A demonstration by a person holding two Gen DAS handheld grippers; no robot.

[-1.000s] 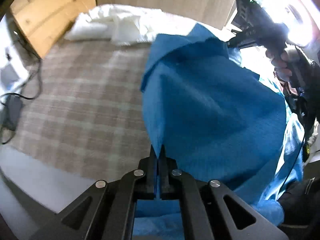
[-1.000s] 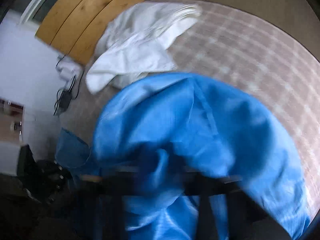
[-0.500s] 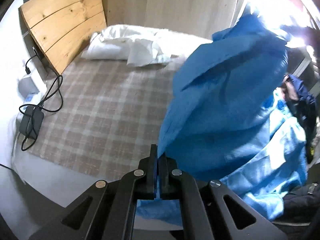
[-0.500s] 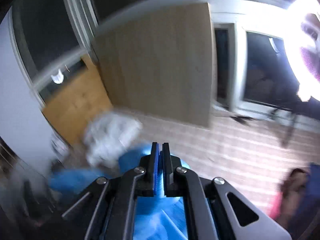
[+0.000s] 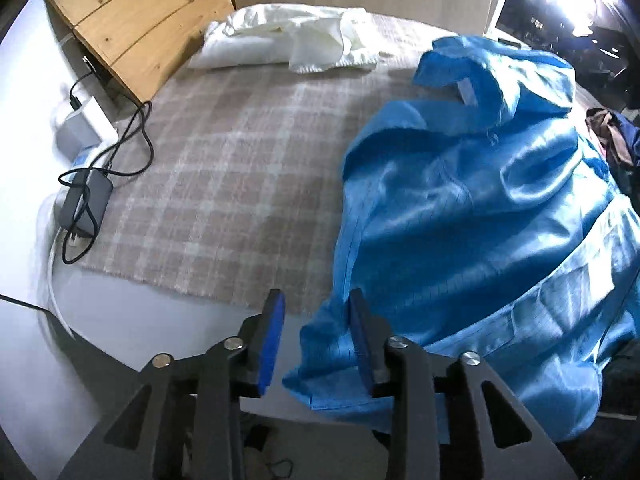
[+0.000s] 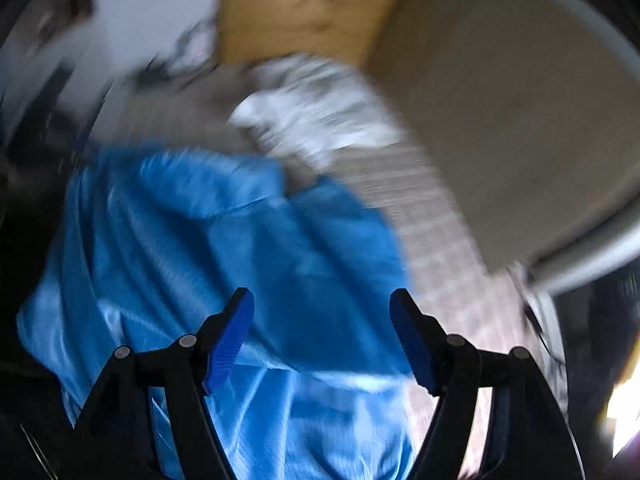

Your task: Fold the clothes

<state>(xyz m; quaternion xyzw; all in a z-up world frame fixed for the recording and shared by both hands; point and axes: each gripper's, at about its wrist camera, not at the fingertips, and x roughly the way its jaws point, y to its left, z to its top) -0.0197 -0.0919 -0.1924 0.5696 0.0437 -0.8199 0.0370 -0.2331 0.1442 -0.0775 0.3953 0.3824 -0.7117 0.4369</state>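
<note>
Blue Garment Lay Crumpled on the Bed, Both Grippers Parted

Folding looked far from finished. Going from left to right in the left wrist view: a grey power adapter [image 5: 85, 201] with its black cable [image 5: 132, 148] sat at the mattress edge, below a wooden headboard [image 5: 136, 28]. Next came the plaid bed cover [image 5: 224, 184], mostly bare, with a bundle of white bedding [image 5: 288, 42] at its far end. On the right half lay the blue garment [image 5: 472, 216], shiny and thin, heaped in loose rolls and ridges, with one flap raised at the far side and a small white label showing near it. Its lower hem spilled over the near edge of the bed. No flat panel, squared edge or tidy crease showed anywhere on it, so by my judgement the garment needed spreading and smoothing, and every fold was left to make.

The left gripper [image 5: 316, 336] stood with its fingers apart; the garment's near corner lay between them, just beside the right-hand finger, but nothing pinched it. Dark clothing [image 5: 608, 136] sat beyond the garment at the far right.

The right wrist view was badly blurred. Even so, the right gripper [image 6: 322, 336] plainly had its fingers spread wide and hung above the blue cloth with nothing held. Whether it touched the fabric could not be told.
</note>
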